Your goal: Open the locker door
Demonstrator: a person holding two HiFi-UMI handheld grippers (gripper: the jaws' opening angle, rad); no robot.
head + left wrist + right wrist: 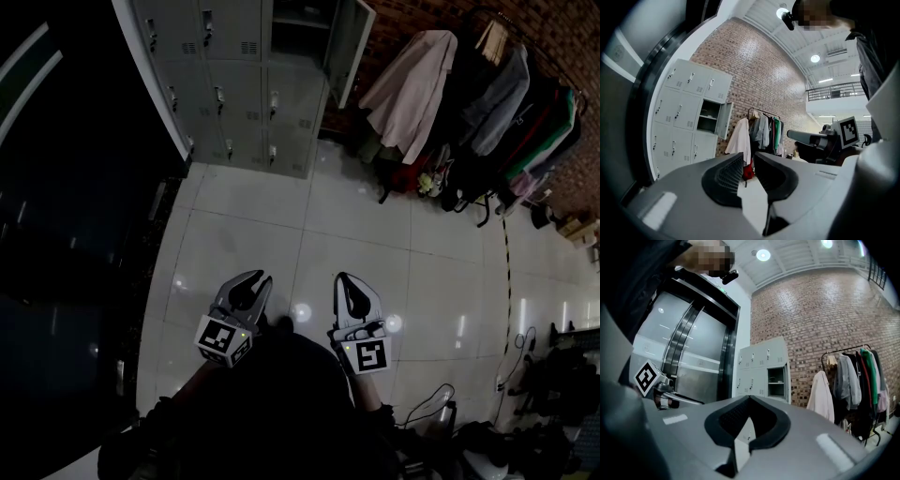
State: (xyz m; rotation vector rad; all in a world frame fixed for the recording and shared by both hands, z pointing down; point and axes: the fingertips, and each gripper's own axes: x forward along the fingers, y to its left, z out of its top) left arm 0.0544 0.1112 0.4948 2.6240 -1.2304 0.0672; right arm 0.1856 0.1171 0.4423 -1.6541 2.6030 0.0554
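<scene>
Clearly nothing is gripped: left gripper (251, 284) is slightly parted, right gripper (345, 281) clenched empty; far-off locker handle (274, 100) could be missed if approached w/ jaws shut.

The left gripper (251, 284) and right gripper (347, 284) are pale grey, black-lined inside. Each bears a cube (223, 339) with black-and-white square markers. The sleeves (183, 401) are dark.

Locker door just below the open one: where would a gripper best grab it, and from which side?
Probably the small upright handle near its left edge, approached straight from the front with jaws either side of it. The open door hangs from its right edge, so hinges likely sit there.
</scene>
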